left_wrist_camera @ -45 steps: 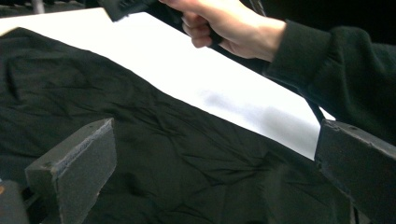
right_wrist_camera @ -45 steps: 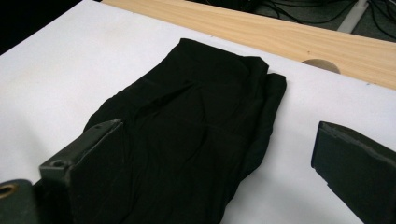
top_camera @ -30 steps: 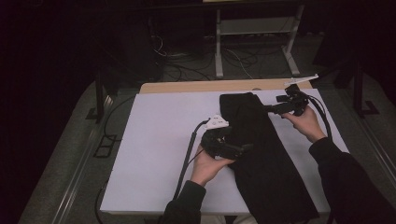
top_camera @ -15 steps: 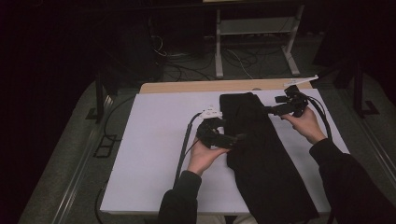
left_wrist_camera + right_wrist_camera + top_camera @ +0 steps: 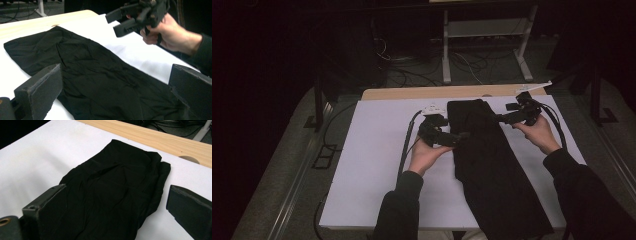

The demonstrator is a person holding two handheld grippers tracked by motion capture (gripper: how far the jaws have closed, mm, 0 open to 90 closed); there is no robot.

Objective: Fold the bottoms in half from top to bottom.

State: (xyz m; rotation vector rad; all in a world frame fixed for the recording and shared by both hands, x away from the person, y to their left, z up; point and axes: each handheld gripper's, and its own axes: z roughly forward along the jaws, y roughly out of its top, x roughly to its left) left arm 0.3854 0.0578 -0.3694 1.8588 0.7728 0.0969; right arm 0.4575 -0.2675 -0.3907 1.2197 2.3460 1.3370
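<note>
Black cloth (image 5: 492, 165) lies flat and folded lengthwise on the white sheet (image 5: 377, 165) covering the surface, running from the far wooden edge (image 5: 422, 93) back toward you on the right half. Wrinkled, a fold line along its far end.

Your left gripper (image 5: 459, 137) sits at the cloth's left edge, jaws pointing right across it. In the left gripper view the jaws stand wide apart with nothing between them but the cloth (image 5: 100, 82) below and ahead; whether they touch it I cannot tell. Your left hand (image 5: 424, 155) holds it from below, cable (image 5: 404, 150) trailing back over the sheet.

Your right gripper (image 5: 502, 119) is at the cloth's far right edge, jaws pointing left toward it. In the right gripper view the jaws are spread open, empty, the cloth's far end (image 5: 117, 187) lying ahead and between them, the wooden edge (image 5: 160, 140) beyond. From the left gripper view your right gripper (image 5: 120, 21) hangs above the white sheet (image 5: 140, 50), clear of the cloth, jaws parted, held in your right hand (image 5: 172, 36).
</note>
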